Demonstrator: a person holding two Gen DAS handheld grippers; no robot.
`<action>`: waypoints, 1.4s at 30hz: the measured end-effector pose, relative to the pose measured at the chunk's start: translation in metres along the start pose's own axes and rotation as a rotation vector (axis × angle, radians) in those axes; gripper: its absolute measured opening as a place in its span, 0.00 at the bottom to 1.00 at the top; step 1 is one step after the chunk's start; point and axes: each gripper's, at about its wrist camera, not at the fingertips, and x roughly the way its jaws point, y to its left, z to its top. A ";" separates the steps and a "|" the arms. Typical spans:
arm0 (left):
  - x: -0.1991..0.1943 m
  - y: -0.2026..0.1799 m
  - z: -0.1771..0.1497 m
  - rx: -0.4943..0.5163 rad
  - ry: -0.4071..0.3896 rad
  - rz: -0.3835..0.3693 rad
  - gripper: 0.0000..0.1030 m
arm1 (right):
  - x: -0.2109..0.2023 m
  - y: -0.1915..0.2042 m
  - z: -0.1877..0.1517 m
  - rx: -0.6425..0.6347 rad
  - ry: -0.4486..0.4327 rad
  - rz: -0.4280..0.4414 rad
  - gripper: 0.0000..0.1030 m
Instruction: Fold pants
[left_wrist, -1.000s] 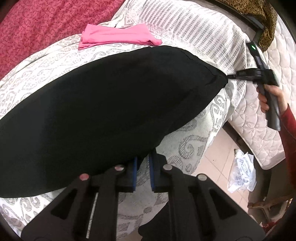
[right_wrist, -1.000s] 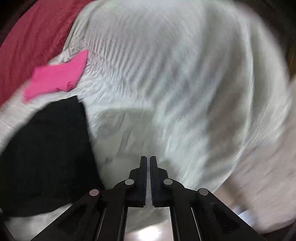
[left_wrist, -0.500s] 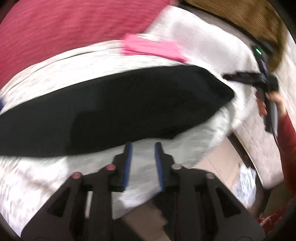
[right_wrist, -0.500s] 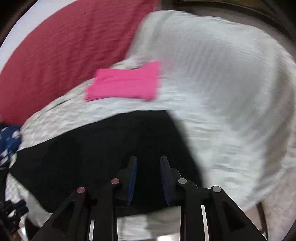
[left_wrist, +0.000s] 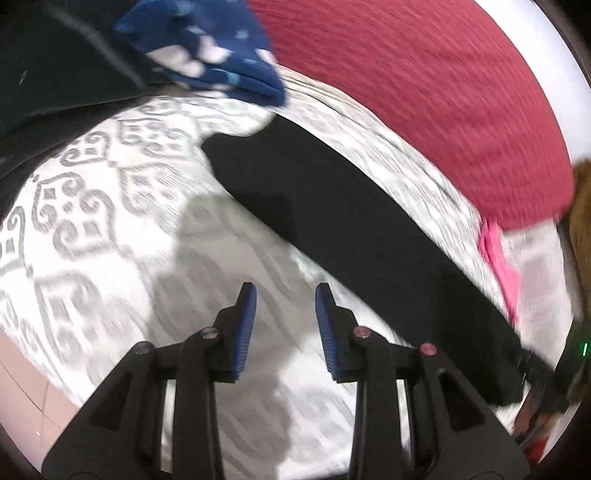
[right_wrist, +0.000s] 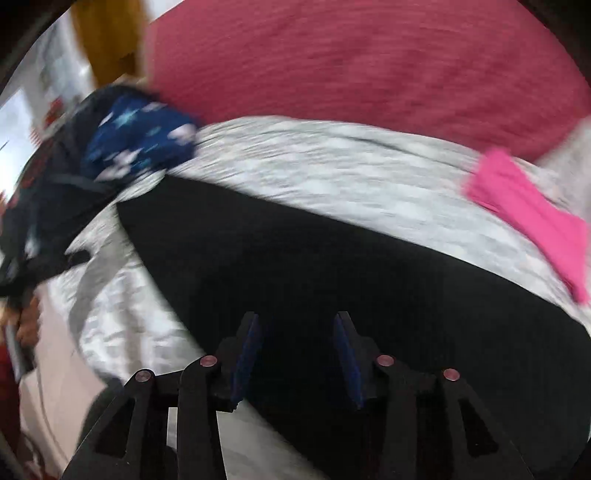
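The black pants (left_wrist: 354, 236), gripped at both ends a second ago, are now released and left folded lengthwise along the patterned bedspread (left_wrist: 96, 206), both the left gripper (left_wrist: 285, 325) and right gripper (right_wrist: 298, 350) being held apart and empty, ready for the crosswise fold.

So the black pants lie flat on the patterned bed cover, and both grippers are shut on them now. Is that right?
Not quite. The black pants do lie flat on the patterned bed cover, but both wrist views show the left gripper and the right gripper open, holding nothing.
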 end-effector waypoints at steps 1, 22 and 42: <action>0.004 0.009 0.008 -0.022 -0.008 0.000 0.33 | 0.000 0.015 0.001 -0.021 0.006 0.013 0.42; 0.006 0.108 0.049 0.001 -0.082 0.006 0.33 | 0.164 0.308 0.077 -0.706 -0.061 0.025 0.55; 0.044 0.068 0.063 0.008 0.005 -0.219 0.54 | 0.190 0.175 0.121 0.094 0.265 0.560 0.56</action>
